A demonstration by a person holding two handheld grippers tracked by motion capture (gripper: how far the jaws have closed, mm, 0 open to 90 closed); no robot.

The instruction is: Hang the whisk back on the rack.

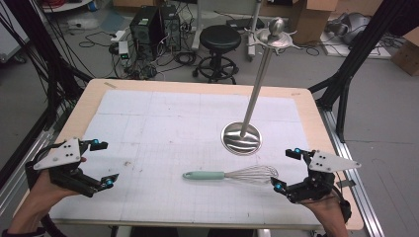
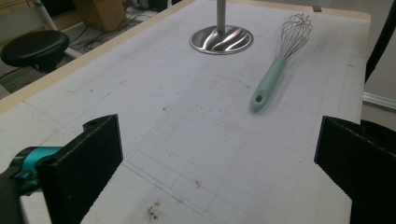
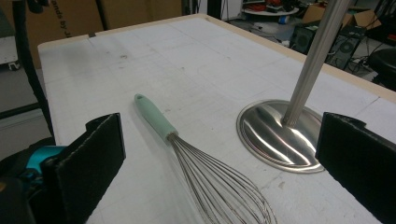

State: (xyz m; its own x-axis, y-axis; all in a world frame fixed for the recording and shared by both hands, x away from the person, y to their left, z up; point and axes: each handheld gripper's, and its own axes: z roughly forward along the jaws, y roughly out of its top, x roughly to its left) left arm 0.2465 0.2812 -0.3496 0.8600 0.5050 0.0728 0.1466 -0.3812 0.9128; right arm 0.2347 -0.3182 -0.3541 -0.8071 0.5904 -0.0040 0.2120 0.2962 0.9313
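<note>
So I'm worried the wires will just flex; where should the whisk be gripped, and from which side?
Probably grip the whisk by its mint handle, coming from above with the fingers across it. It lies flat, and the left gripper faces the handle end.

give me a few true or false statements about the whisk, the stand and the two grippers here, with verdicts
1. The whisk lies flat on the table. True.
2. The right gripper is shut on the whisk. False: its fingers stand wide apart, near the wire end but not touching it.
3. The whisk's handle is mint green. True.
4. The whisk hangs from the metal stand. False: it lies on the table in front of the stand's round base.
5. The left gripper is open and holds nothing. True.
</note>
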